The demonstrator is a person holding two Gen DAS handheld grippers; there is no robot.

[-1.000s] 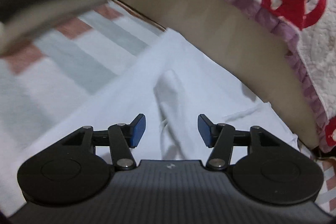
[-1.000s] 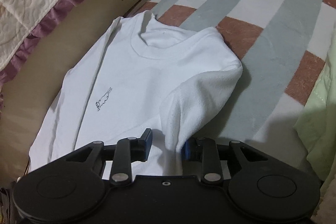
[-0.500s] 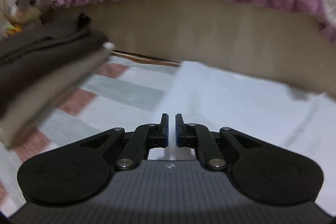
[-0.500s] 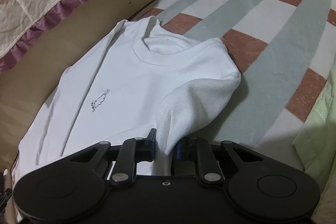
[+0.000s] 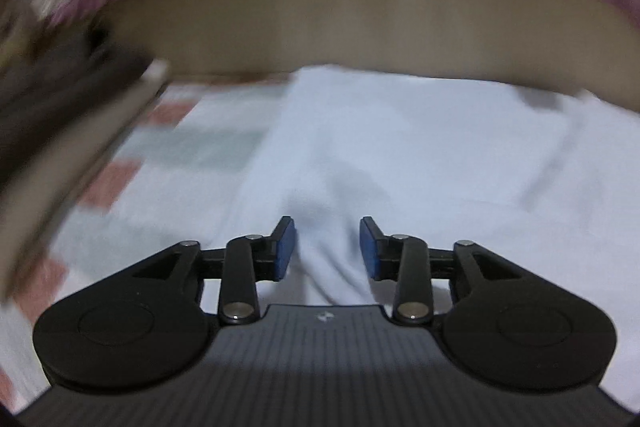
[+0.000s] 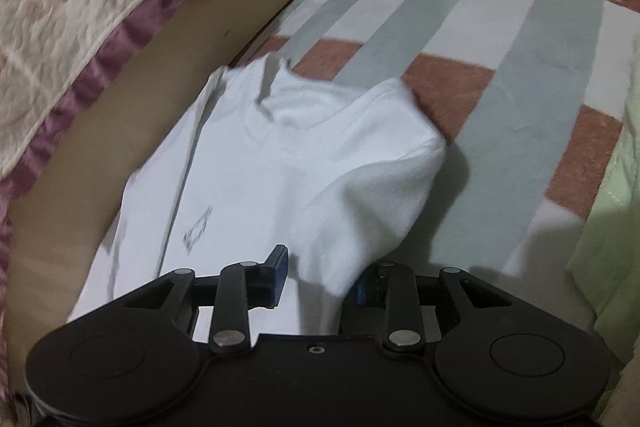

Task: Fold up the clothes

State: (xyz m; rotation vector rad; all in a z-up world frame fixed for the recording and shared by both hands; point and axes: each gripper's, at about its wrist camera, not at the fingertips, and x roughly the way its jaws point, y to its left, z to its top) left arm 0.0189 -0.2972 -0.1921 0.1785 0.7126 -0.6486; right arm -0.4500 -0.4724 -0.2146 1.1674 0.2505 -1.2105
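A white T-shirt (image 6: 280, 167) lies front up on a striped bedspread (image 6: 520, 107), with a small dark print on the chest and its neck hole away from me. Its right sleeve (image 6: 380, 195) is folded in over the body. My right gripper (image 6: 320, 275) is open, and the sleeve's end drapes between its blue pads and hides the right one. In the blurred left wrist view the shirt (image 5: 400, 155) fills the middle. My left gripper (image 5: 327, 247) is open, with a raised ridge of white cloth between its pads.
A beige bed board (image 6: 120, 131) and a quilt with purple trim and red shapes (image 6: 80, 7) run along the shirt's far side. A pale green cloth (image 6: 612, 207) lies at the right. A dark folded garment (image 5: 60, 115) lies at the left.
Both grippers have opened: the left was shut half a second ago, and the right was closed on the sleeve and has let it go. Both views are blurred by motion.
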